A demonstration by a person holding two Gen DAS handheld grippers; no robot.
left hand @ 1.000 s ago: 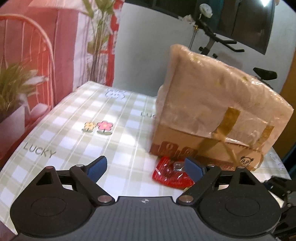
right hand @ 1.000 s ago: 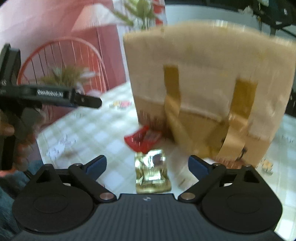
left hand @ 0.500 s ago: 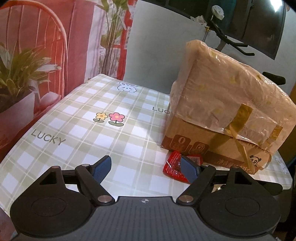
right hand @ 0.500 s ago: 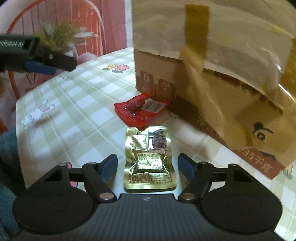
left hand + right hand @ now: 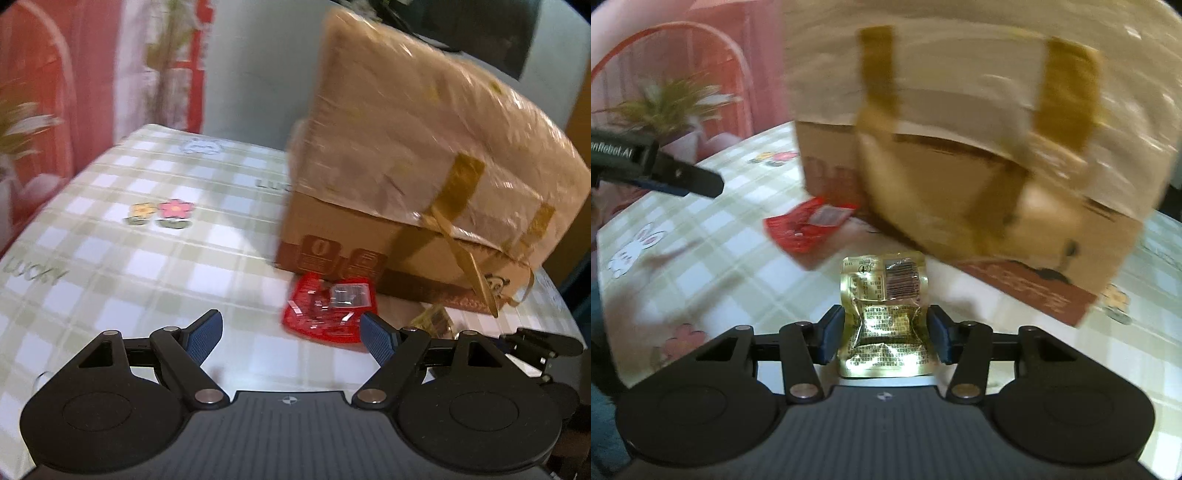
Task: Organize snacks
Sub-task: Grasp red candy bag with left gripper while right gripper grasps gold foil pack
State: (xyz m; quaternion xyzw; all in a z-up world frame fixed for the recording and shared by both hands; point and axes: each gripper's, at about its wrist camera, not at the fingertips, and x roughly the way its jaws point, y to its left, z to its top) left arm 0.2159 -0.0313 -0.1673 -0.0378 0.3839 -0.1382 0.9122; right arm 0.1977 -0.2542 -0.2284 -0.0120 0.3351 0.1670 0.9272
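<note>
Landmark: taped cardboard box (image 5: 424, 177) on the checked tablecloth (image 5: 155, 266). Left of the box, left gripper (image 5: 291, 334) hangs over bare cloth, jaws spread wide, nothing between them; red snack packet (image 5: 328, 310) lies flat just at the box's front-left bottom edge, beside the gripper's right-hand finger, not between the pads. Moving right along the box front, gold snack packet (image 5: 884, 321) lies on the cloth just in front of the box, between the pads of the right gripper (image 5: 884, 336); its jaws have just been closing and now pinch the packet's crumpled sides, foil buckled inward. Judgement: pickup of gold packet under way, red one untouched, nothing sorted yet. Risks: foil is slick and soft, so a side pinch low on the pouch may let it slip or fold out on lifting; squeezing harder could crush the contents. Left gripper is offset from the red packet, so closing here likely grabs air or shoves it under the box edge. Loose tape strips on the box front could snag either gripper.
</note>
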